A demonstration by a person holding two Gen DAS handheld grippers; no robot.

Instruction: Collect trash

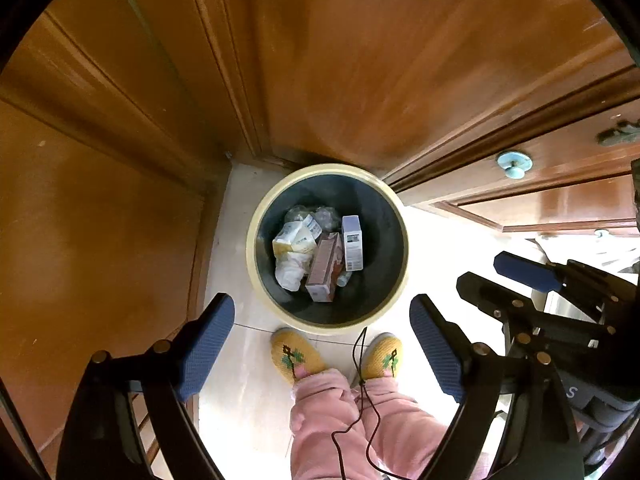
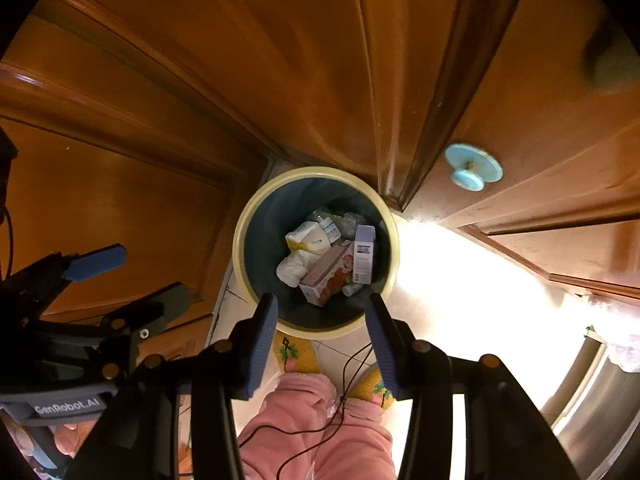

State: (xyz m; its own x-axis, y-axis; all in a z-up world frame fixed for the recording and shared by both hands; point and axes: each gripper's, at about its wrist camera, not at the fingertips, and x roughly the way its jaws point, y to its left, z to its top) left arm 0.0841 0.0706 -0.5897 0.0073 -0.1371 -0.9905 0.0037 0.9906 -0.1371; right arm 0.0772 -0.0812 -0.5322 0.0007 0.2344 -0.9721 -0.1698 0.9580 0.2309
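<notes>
Crumpled wrappers (image 1: 294, 270) half-buried; labels seemingly unreadable.

Glossy varnished wood fills the top half of both views: the door panels (image 1: 360, 60) shine with soft reflections, and the cabinet drawer (image 2: 560, 184) at right carries a smooth pale-blue knob (image 2: 474, 168) that looks like glazed ceramic or plastic. The bin (image 1: 256, 248) at centre looks like matt plastic, cream outside and dark inside. In it lie cardboard cartons (image 1: 324, 268), crumpled white paper (image 1: 290, 272) and clear crinkled plastic. The floor (image 1: 240, 380) is smooth pale tile. Both sets of tongs are matt black plastic with brass-coloured rivets, and their pads (image 1: 208, 344) are ribbed blue rubber. The trousers (image 2: 312, 432) are fuzzy pink fleece; the slippers (image 1: 296, 354) are knitted yellow yarn. Brushed metal curves in the right wrist view's lower right.
</notes>
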